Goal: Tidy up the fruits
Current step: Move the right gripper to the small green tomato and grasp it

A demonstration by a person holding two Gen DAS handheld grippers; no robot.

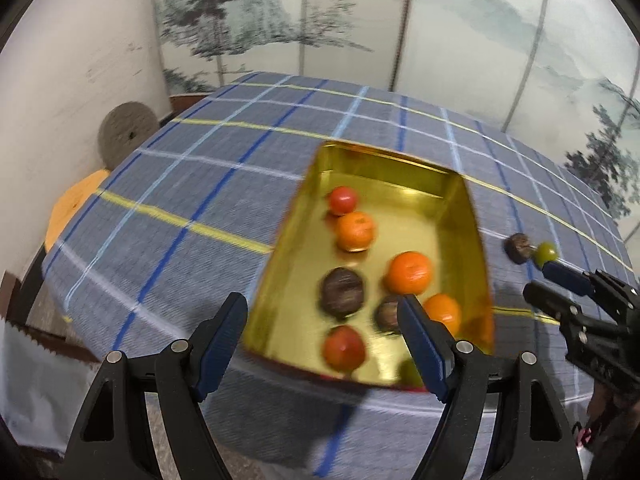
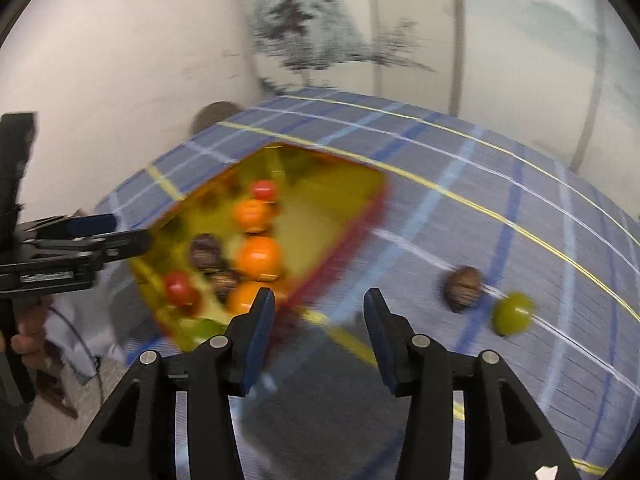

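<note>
A gold tin tray [image 1: 404, 168] sits on the plaid cloth and holds several fruits: oranges [image 1: 410, 273], red ones [image 1: 343, 200] and dark brown ones [image 1: 341, 290]. A dark brown fruit [image 1: 519, 247] and a green fruit [image 1: 547, 253] lie side by side on the cloth right of the tray. My left gripper [image 1: 320, 302] hovers open over the tray's near left corner, holding nothing. My right gripper [image 2: 319, 294] is open over bare cloth beside the tray's red outer wall [image 2: 340, 248], with the brown fruit [image 2: 463, 289] and green fruit [image 2: 513, 313] ahead to its right.
The blue plaid cloth [image 1: 200, 184] covers a round table that drops off at the near edge. A grey disc [image 1: 126, 132] and an orange round board [image 1: 72, 208] stand by the white wall at left. A painted screen backs the table. A hand [image 2: 24, 340] holds the left gripper.
</note>
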